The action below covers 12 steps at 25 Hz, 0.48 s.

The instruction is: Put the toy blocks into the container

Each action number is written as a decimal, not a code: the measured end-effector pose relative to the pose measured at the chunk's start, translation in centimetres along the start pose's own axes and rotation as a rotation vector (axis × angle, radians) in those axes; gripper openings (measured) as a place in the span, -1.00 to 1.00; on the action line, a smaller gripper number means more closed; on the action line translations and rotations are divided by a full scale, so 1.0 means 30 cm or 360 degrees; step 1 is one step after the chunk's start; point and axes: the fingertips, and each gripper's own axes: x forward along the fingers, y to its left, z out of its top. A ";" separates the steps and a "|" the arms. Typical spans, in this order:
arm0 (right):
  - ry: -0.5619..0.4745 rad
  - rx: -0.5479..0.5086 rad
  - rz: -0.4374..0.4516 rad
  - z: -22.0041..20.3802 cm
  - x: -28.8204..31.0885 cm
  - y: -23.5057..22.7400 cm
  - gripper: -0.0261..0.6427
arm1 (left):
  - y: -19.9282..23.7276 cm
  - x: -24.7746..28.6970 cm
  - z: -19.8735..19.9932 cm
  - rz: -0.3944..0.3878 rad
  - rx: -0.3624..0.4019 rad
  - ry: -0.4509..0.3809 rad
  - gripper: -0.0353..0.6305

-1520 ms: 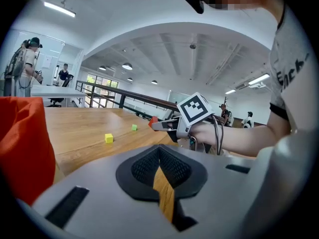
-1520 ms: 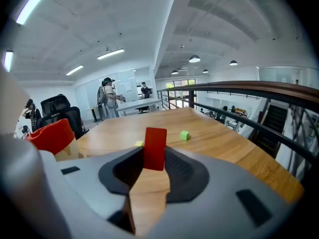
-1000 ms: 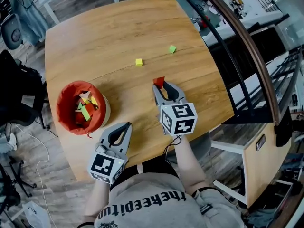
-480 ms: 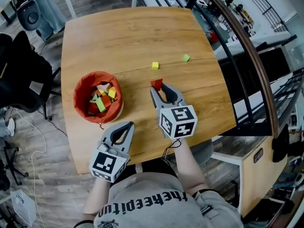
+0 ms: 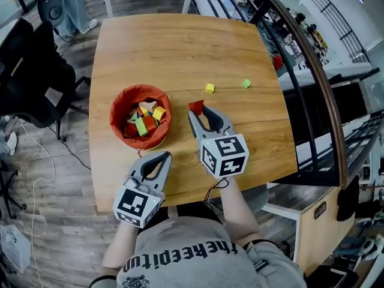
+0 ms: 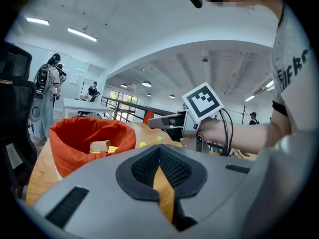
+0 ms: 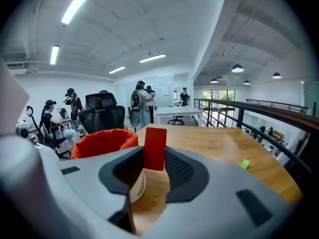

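My right gripper [image 5: 197, 108] is shut on a red block [image 5: 195, 106], held above the wooden table [image 5: 150, 47] just right of the red container [image 5: 119, 108]. In the right gripper view the red block [image 7: 154, 148] stands upright between the pads, with the container [image 7: 102, 141] close on the left. Several coloured blocks lie in the container. A yellow block [image 5: 209, 88] and a green block [image 5: 246, 84] rest on the table beyond the right gripper. My left gripper [image 5: 157, 158] is shut and holds nothing, near the table's front edge below the container [image 6: 89, 138].
Black office chairs [image 5: 36, 71] stand left of the table. A dark railing [image 5: 312, 71] curves along the right side. In the right gripper view, people [image 7: 140, 103] stand and sit at desks in the background.
The head view has shifted, so the table and container sit further right in the picture. The right gripper with the red block has come closer to the container. The left gripper stays shut.
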 end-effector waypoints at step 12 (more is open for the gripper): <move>-0.0012 -0.0112 0.0205 0.058 0.082 0.205 -0.50 | 0.093 -0.117 0.003 0.0165 -0.0023 -0.0059 -0.85</move>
